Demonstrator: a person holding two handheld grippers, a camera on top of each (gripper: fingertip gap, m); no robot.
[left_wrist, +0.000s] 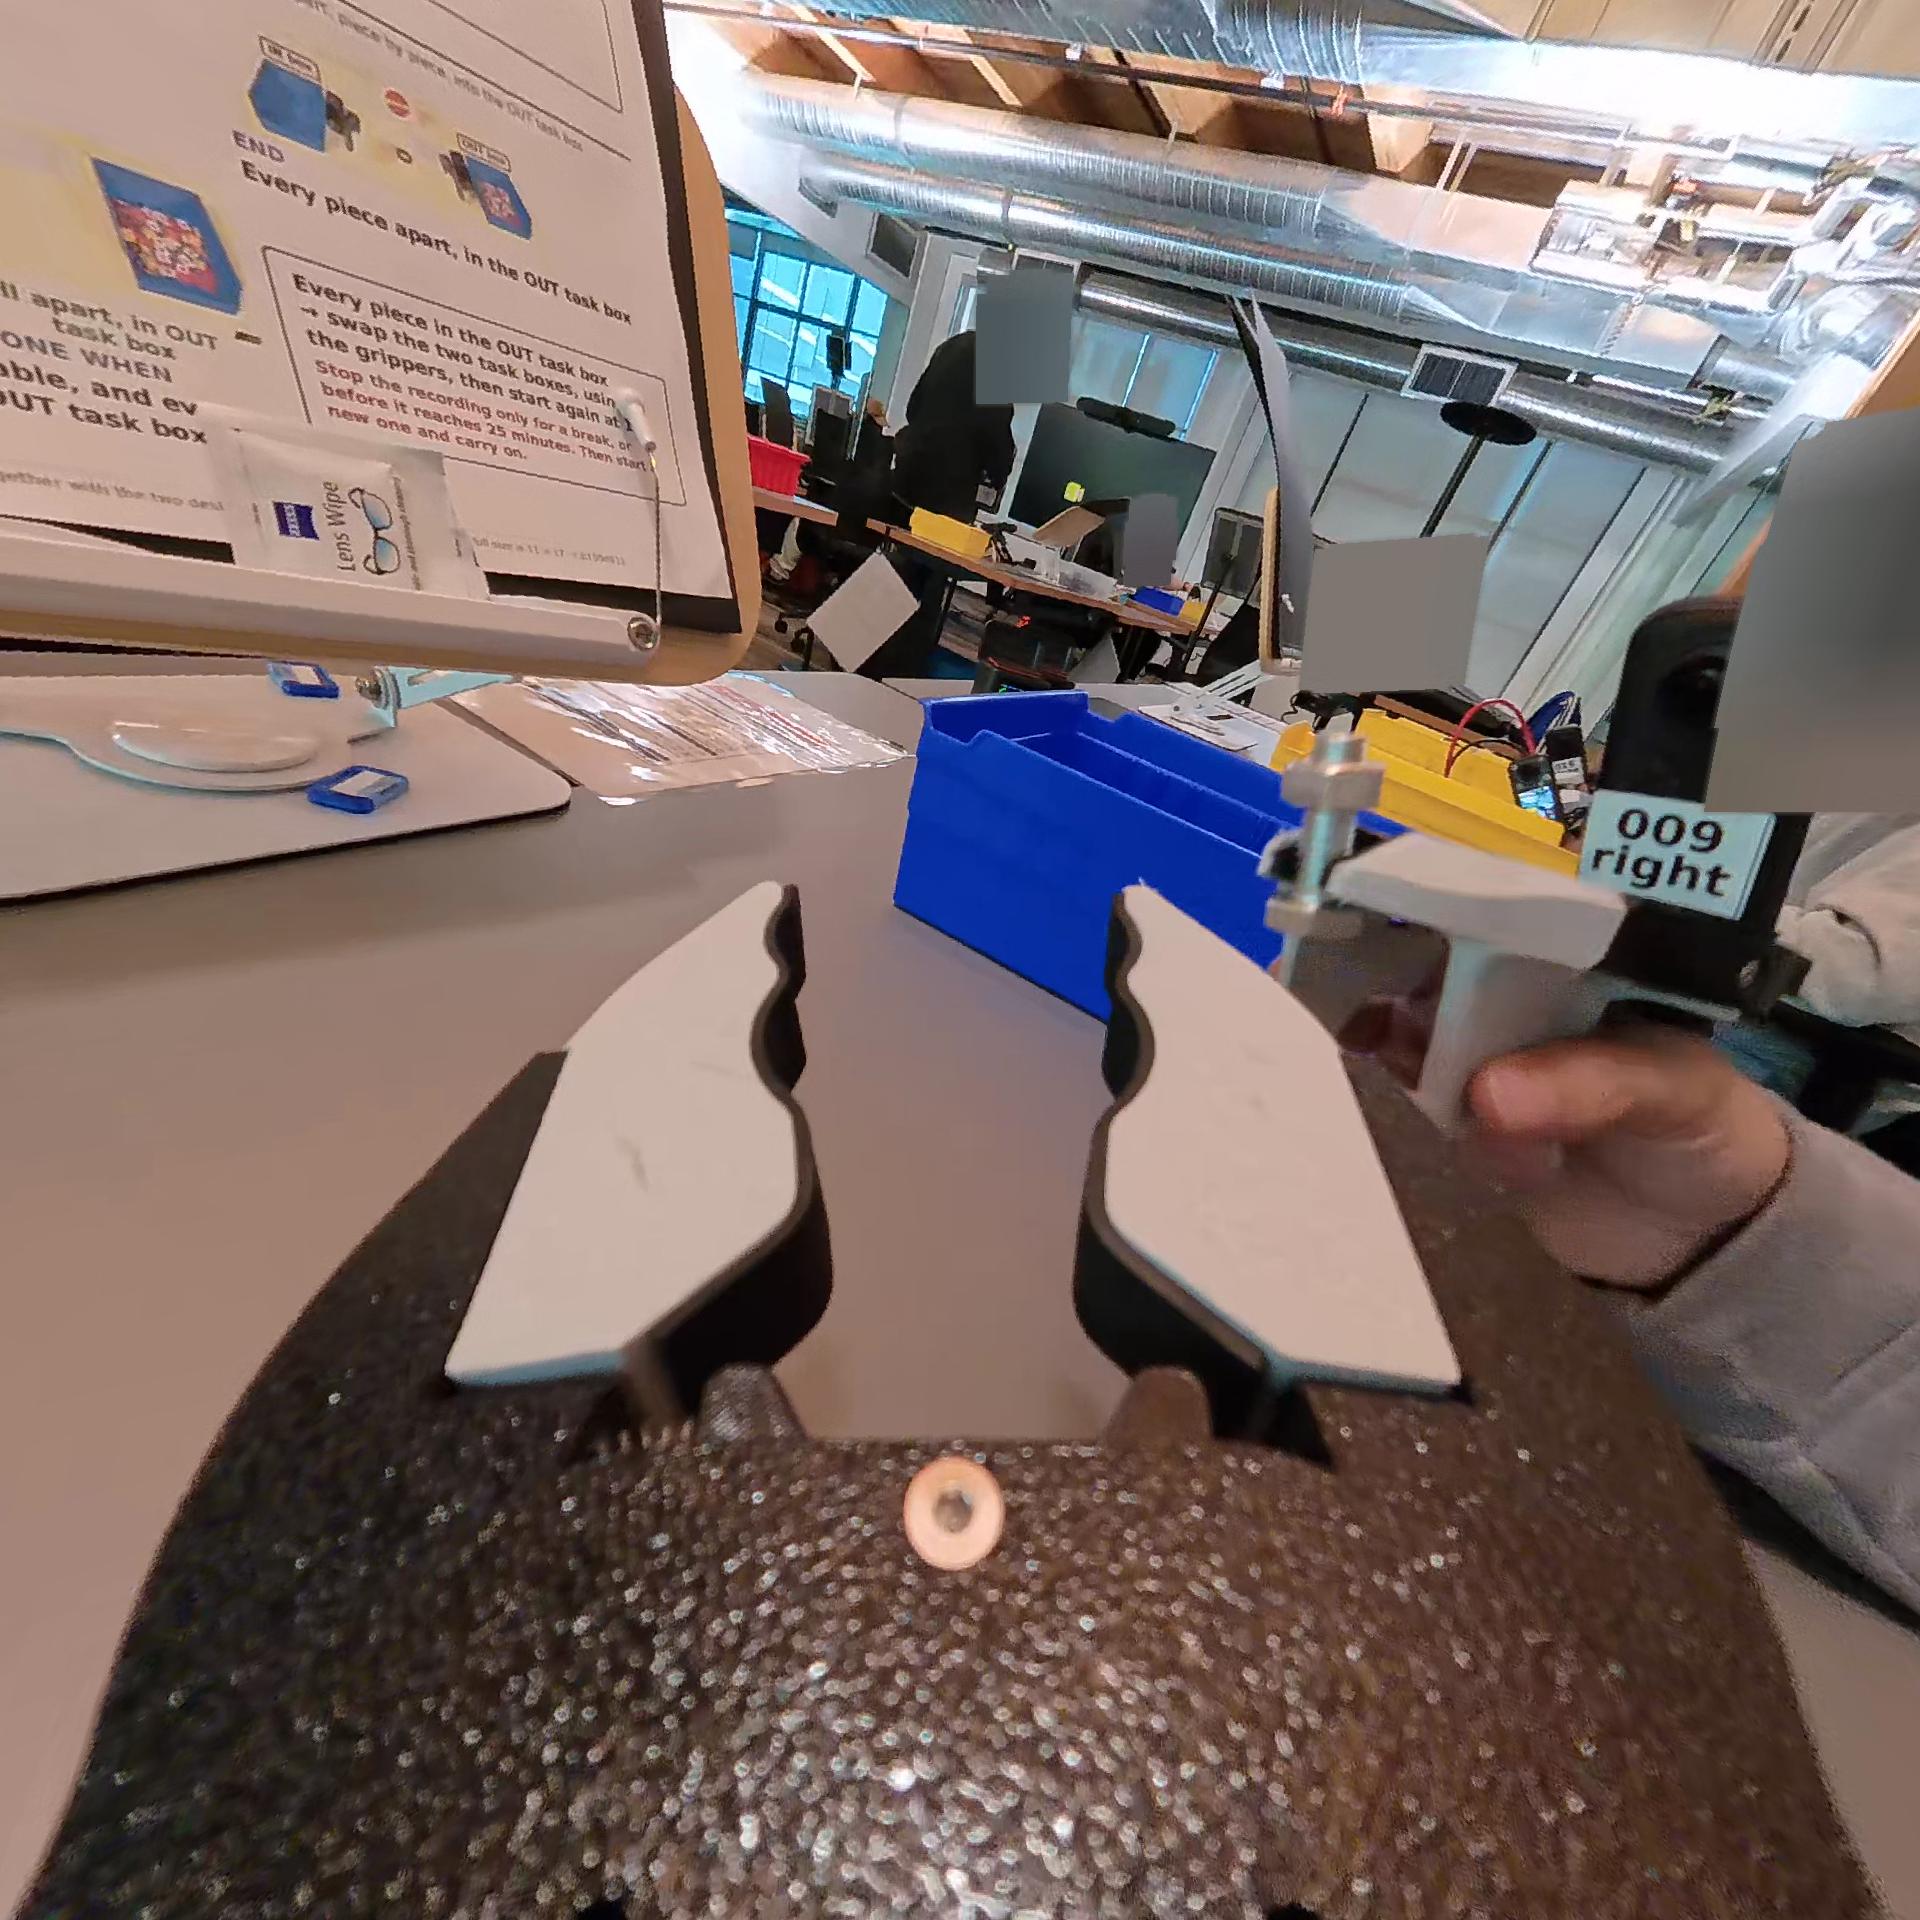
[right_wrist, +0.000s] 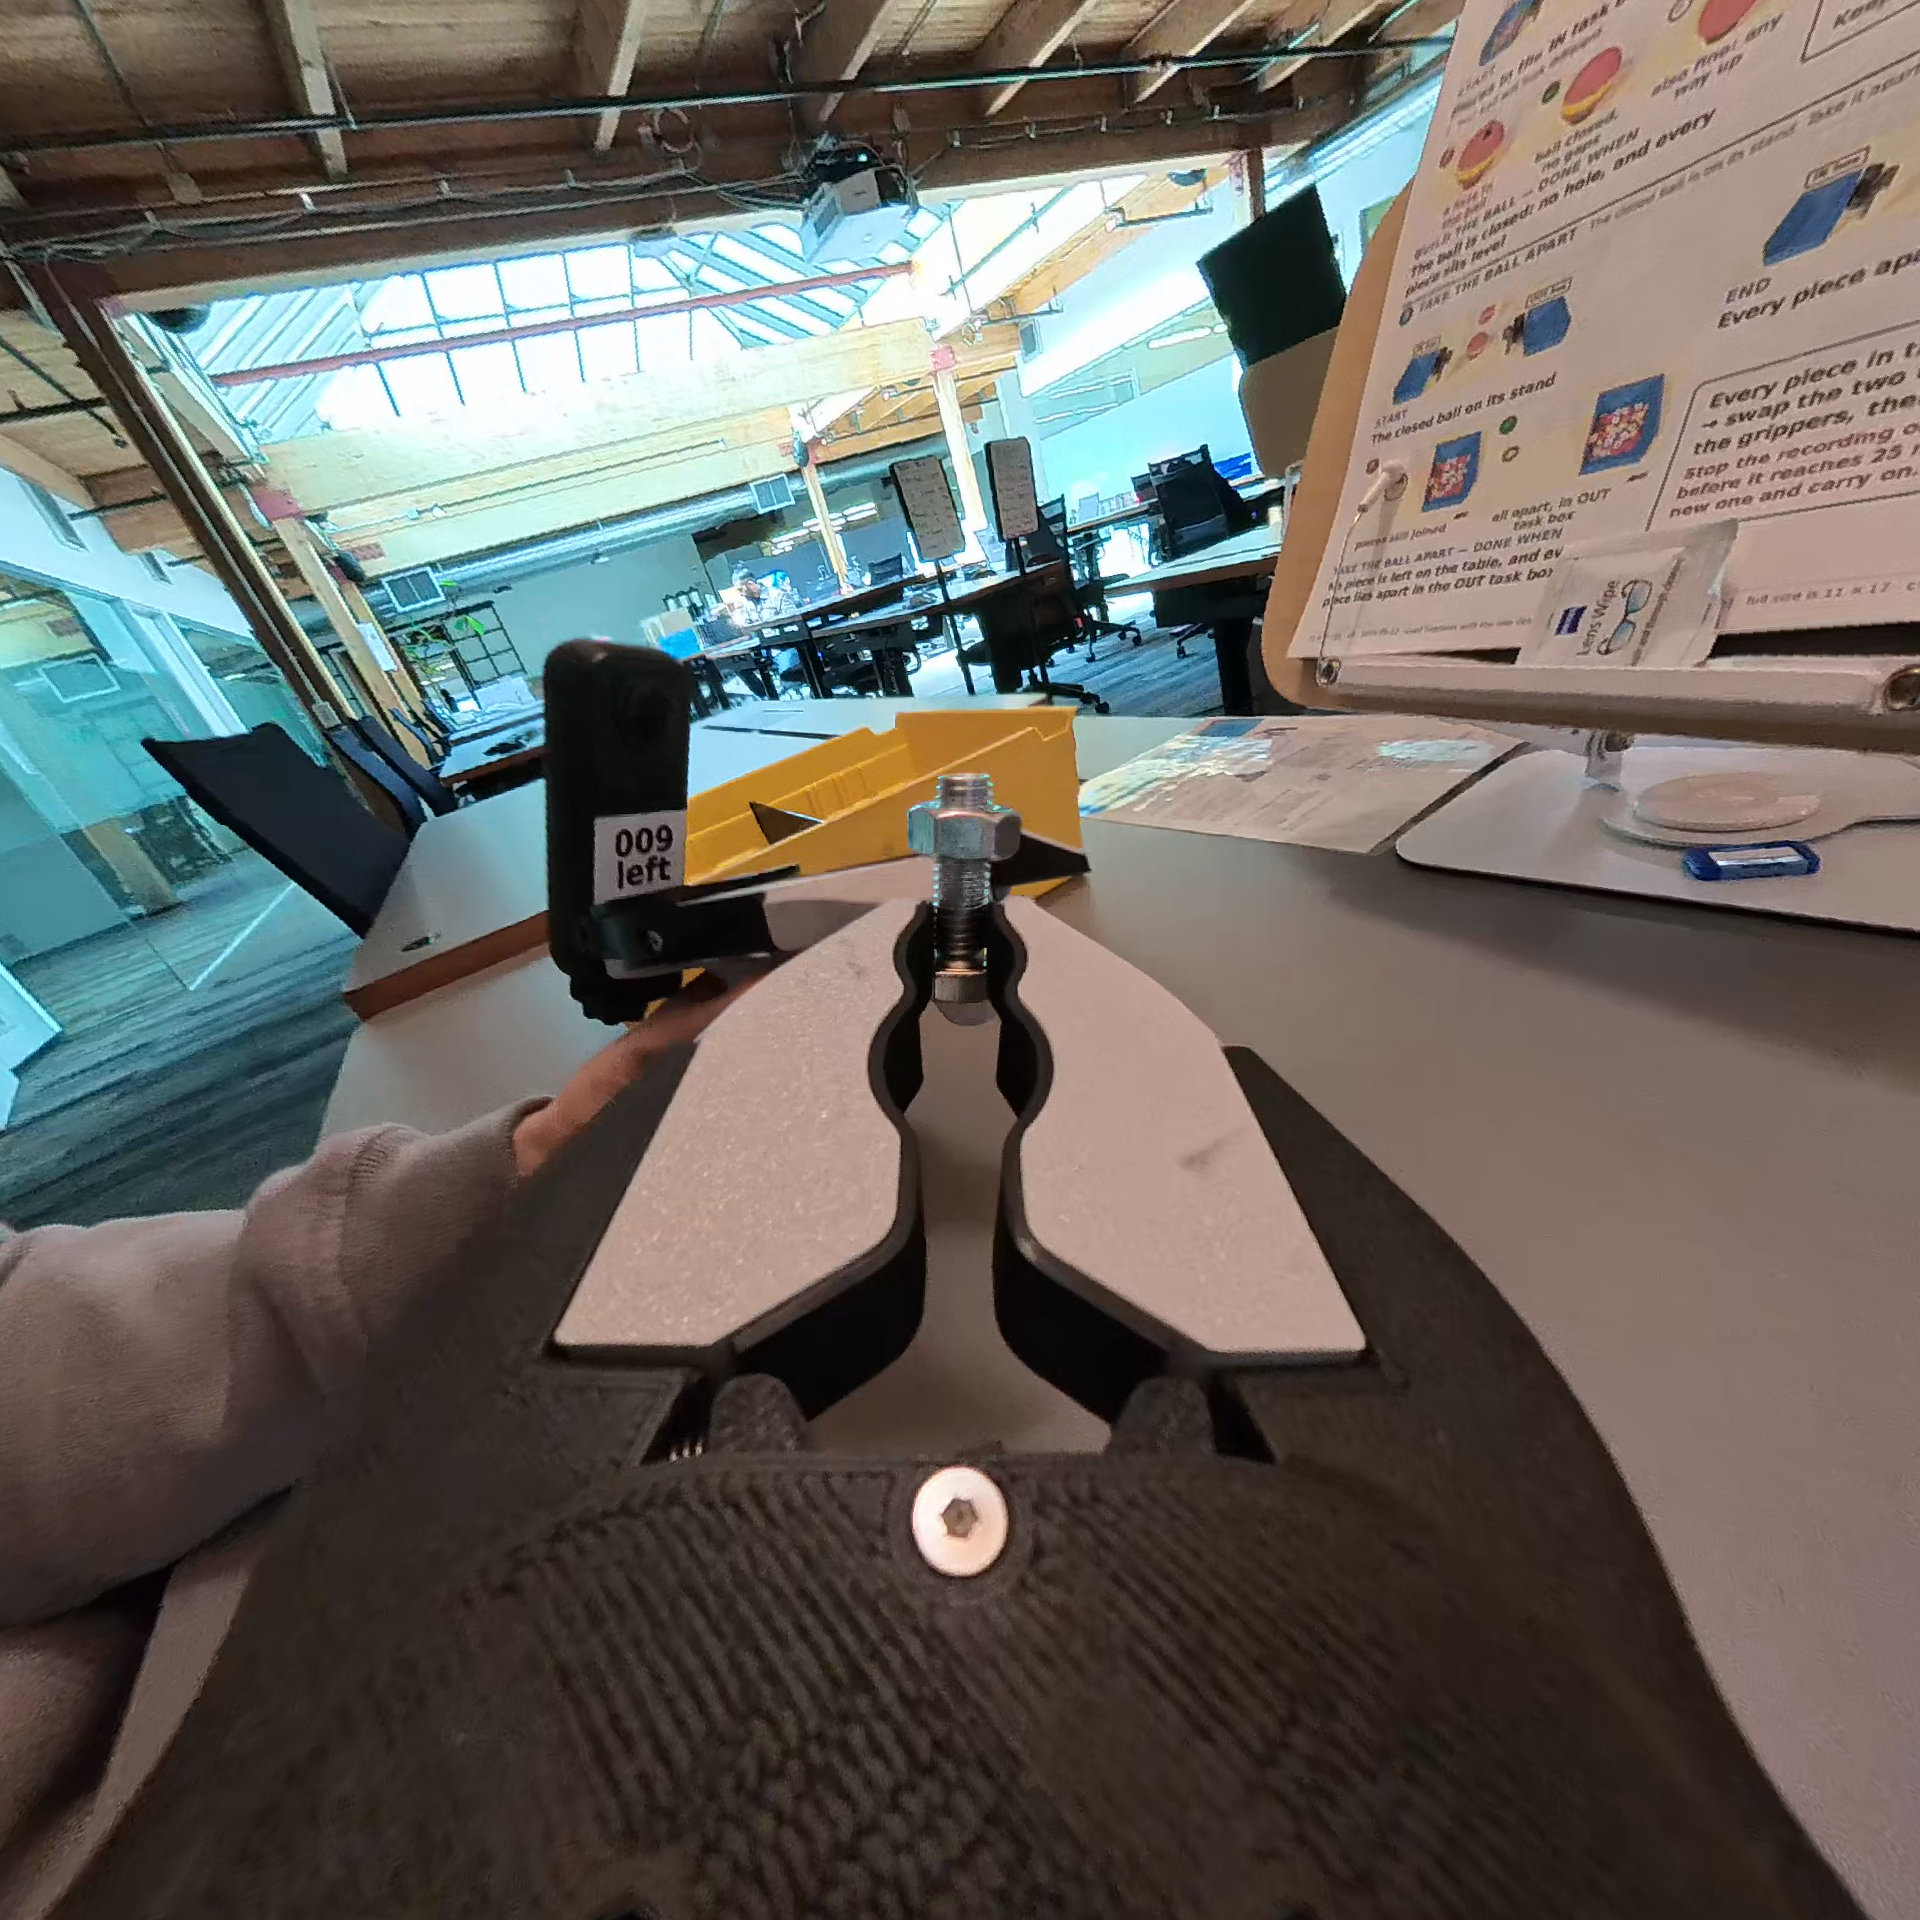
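Jaws of the right gripper (right_wrist: 961, 940) pinch a steel bolt (right_wrist: 961, 914) upright by its threaded shank, a hex nut (right_wrist: 964, 831) threaded near its top and its head below the pads. Jaws of the left gripper (left_wrist: 956, 956) stand spread and bare above the grey worktop (left_wrist: 312, 1039), at frame centre; a blue bin (left_wrist: 1060, 831) sits beyond them, a yellow bin (right_wrist: 883, 790) farther off. Risk, as a judgement: the pads bear on threads only, so the bolt may pivot or slide if the nut is pushed sideways. Writing: white tags mark both grippers; an instruction sheet (left_wrist: 364, 260) on a stand at upper left carries print, with a lens-wipe sachet (left_wrist: 332, 509) tucked at its foot.
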